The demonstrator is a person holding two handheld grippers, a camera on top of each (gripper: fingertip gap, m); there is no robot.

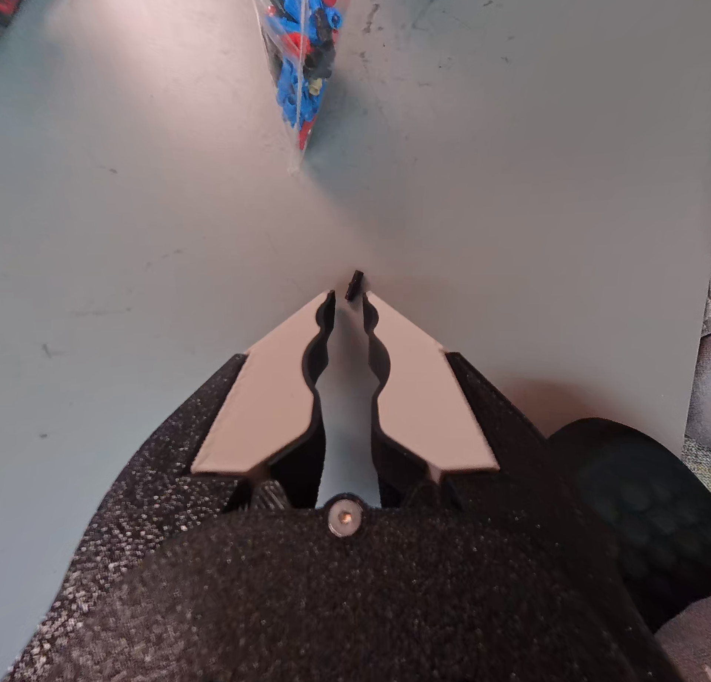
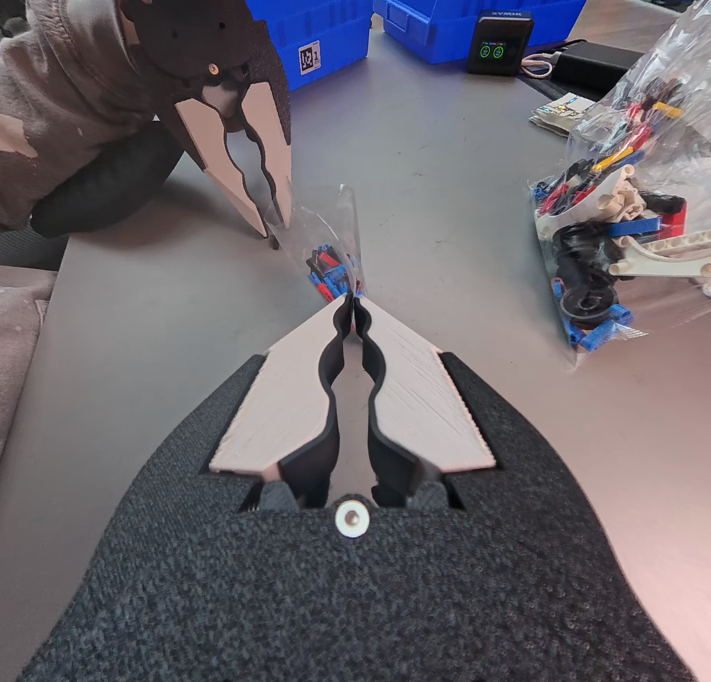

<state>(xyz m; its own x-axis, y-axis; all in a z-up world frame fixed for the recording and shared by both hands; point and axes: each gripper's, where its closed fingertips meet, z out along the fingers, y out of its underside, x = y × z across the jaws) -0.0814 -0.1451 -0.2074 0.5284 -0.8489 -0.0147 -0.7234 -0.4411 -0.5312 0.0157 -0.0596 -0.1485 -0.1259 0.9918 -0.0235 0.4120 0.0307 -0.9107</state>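
Observation:
My left gripper [image 1: 348,294] is slightly open and points down at the grey table [image 1: 154,240]. A small black pin [image 1: 354,284] lies on the table just beyond the gap between its tips, touching neither finger. A small clear bag of blue, red and black pins [image 1: 304,48] lies farther ahead. In the right wrist view my right gripper [image 2: 353,300] is shut on the near edge of that small bag [image 2: 331,271]. The left gripper [image 2: 275,229] stands at the bag's far end, with the black pin [image 2: 275,242] under its tips.
A large clear bag of mixed building parts [image 2: 615,221] lies at the right. Blue bins [image 2: 327,21] stand along the back, with a black device with a lit screen [image 2: 500,44], a black box [image 2: 592,67] and a folded leaflet [image 2: 558,113]. A grey sleeve [image 2: 57,67] is at the left.

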